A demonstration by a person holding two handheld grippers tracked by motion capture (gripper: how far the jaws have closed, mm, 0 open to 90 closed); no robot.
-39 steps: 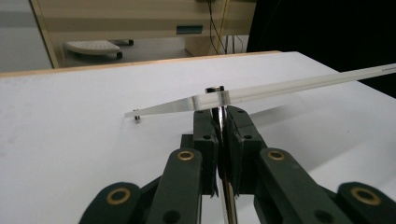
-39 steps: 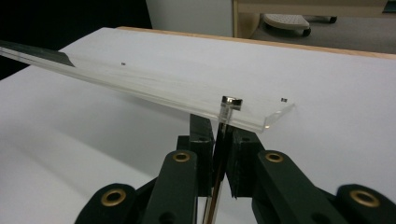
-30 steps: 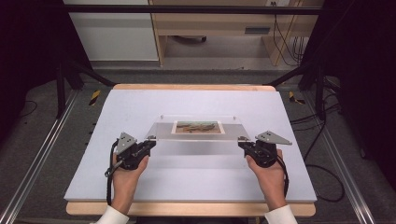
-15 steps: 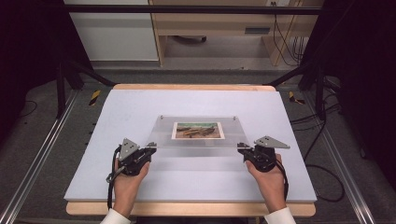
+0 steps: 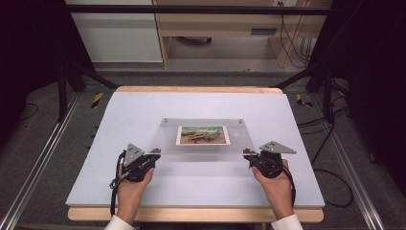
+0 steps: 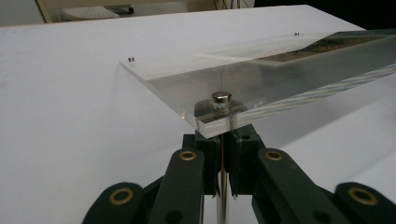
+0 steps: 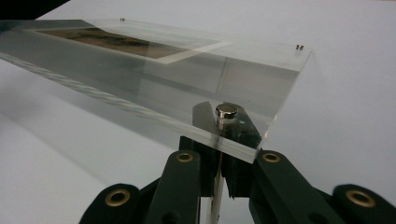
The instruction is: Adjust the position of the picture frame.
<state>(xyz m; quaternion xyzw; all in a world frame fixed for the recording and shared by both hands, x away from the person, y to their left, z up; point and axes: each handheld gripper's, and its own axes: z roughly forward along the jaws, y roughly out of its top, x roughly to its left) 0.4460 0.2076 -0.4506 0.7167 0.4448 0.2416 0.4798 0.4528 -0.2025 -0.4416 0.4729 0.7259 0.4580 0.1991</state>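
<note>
A clear acrylic photo frame (image 5: 201, 146) with a landscape picture (image 5: 202, 135) in it hangs over the middle of the white table (image 5: 139, 112). My left gripper (image 5: 154, 153) is shut on its near left corner, and my right gripper (image 5: 248, 154) on its near right corner. In the left gripper view the jaws close around a thin metal pin under the corner, below a silver stud (image 6: 221, 98). The right gripper view has the same hold under its own silver stud (image 7: 226, 111). The frame (image 7: 163, 70) slopes away from me with small screws at its far corners.
The table's wooden front edge (image 5: 191, 214) runs just behind my hands. Black stand legs (image 5: 64, 91) and cables (image 5: 330, 167) flank the table on the floor. Yellow-black objects (image 5: 97, 99) lie at the far corners. A wooden desk (image 5: 215, 28) stands beyond.
Both hands have drawn back toward the person, carrying the frame nearer. Its face and picture now show much larger from above than a second ago.
</note>
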